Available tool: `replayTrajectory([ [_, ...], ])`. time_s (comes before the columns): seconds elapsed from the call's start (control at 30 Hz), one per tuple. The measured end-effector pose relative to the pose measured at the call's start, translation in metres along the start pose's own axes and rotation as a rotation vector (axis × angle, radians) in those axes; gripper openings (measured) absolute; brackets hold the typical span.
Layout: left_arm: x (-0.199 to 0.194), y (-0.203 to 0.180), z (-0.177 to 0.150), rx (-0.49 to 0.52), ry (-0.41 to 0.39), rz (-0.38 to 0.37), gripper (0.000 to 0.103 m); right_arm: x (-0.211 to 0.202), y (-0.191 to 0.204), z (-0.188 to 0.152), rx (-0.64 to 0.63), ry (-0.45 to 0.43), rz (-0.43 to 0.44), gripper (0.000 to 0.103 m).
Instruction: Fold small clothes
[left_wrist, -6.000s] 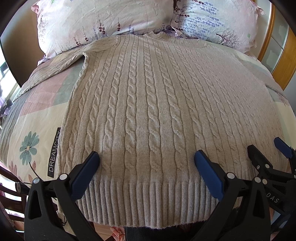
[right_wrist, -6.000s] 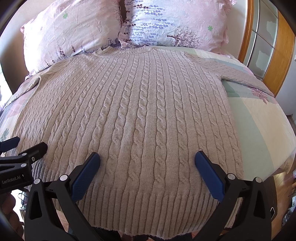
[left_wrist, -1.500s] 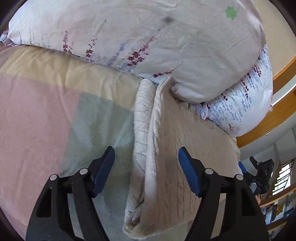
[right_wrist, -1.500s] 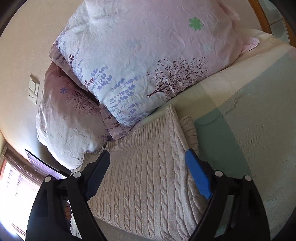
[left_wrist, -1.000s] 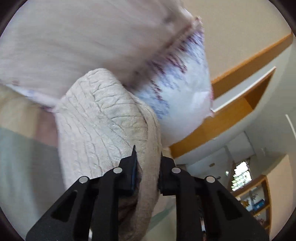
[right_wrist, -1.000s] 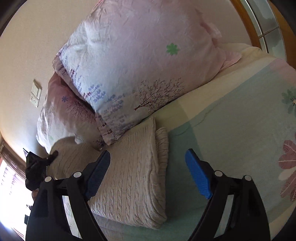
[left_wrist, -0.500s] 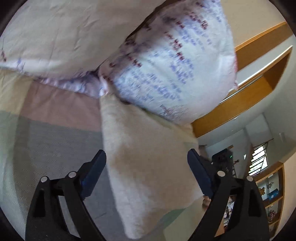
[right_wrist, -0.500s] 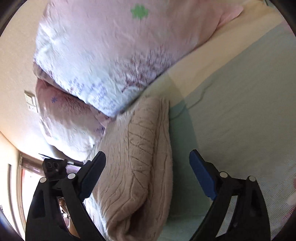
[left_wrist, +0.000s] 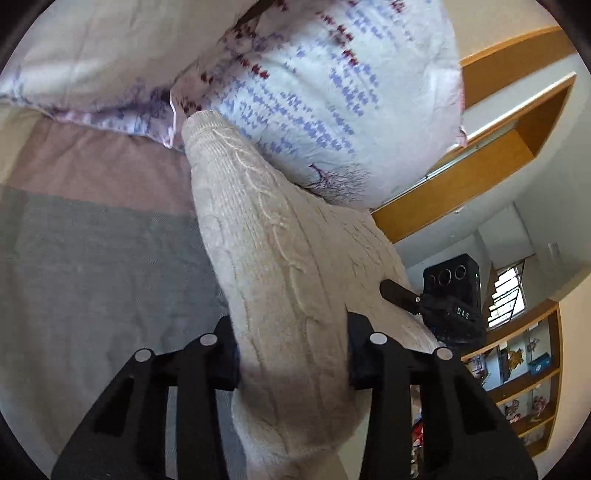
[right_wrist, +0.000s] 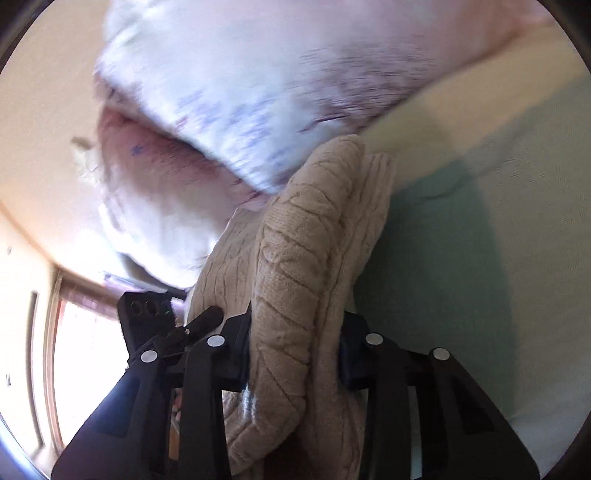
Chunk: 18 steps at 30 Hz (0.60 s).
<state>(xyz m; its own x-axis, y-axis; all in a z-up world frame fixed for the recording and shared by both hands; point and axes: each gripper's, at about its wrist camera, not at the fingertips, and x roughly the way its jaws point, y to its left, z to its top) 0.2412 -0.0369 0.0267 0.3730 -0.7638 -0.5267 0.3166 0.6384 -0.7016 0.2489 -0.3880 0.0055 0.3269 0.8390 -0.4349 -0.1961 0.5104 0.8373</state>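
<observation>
The beige cable-knit sweater (left_wrist: 273, 258) lies folded into a thick bundle on the bed, its far end against the pillows. My left gripper (left_wrist: 291, 350) is shut on one end of the bundle, fingers pressed into both sides. My right gripper (right_wrist: 295, 350) is shut on the other end of the sweater (right_wrist: 314, 236). Each gripper shows in the other's view: the right gripper (left_wrist: 443, 306) beyond the bundle, the left gripper (right_wrist: 162, 325) at lower left.
Two floral pillows (left_wrist: 325, 92) stand at the head of the bed, also in the right wrist view (right_wrist: 236, 92). The patterned bedspread (left_wrist: 96, 266) spreads left of the bundle; its green part (right_wrist: 480, 240) lies right. Wooden wardrobe (left_wrist: 498, 155) and shelves (left_wrist: 524, 376) stand beyond.
Half a second ago both grippers were open astride the folded sweater; both have now closed on its two ends. The views have tilted slightly.
</observation>
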Motion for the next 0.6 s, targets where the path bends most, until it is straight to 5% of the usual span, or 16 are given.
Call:
replayTrajectory([
  [0.1, -0.047, -0.001, -0.007, 0.069, -0.048, 0.045, 0.043, 0.03, 0.029, -0.009, -0.089, 0.045, 0.016, 0.035],
  [0.23, -0.061, 0.019, -0.01, 0.125, -0.07, 0.378, 0.054, 0.085, 0.031, -0.011, -0.129, 0.091, -0.228, 0.04],
  [0.27, -0.067, 0.028, -0.013, 0.118, -0.062, 0.446, 0.055, 0.08, 0.031, -0.012, -0.119, 0.053, -0.25, 0.049],
  [0.37, -0.097, 0.022, -0.033, 0.174, -0.15, 0.504, 0.072, 0.023, 0.053, -0.023, -0.161, -0.165, -0.311, 0.049],
  [0.43, -0.121, 0.014, -0.048, 0.215, -0.202, 0.539, 0.081, -0.01, 0.069, -0.037, -0.196, -0.221, -0.189, 0.049],
  [0.47, -0.132, 0.011, -0.058, 0.224, -0.223, 0.541, 0.084, -0.018, 0.078, -0.048, -0.197, -0.18, -0.059, 0.057],
  [0.53, -0.141, 0.004, -0.074, 0.213, -0.232, 0.546, 0.092, -0.016, 0.091, -0.068, -0.232, -0.092, 0.063, 0.07],
  [0.6, -0.134, -0.008, -0.084, 0.195, -0.259, 0.587, 0.101, 0.005, 0.105, -0.083, -0.289, -0.015, 0.007, 0.071],
])
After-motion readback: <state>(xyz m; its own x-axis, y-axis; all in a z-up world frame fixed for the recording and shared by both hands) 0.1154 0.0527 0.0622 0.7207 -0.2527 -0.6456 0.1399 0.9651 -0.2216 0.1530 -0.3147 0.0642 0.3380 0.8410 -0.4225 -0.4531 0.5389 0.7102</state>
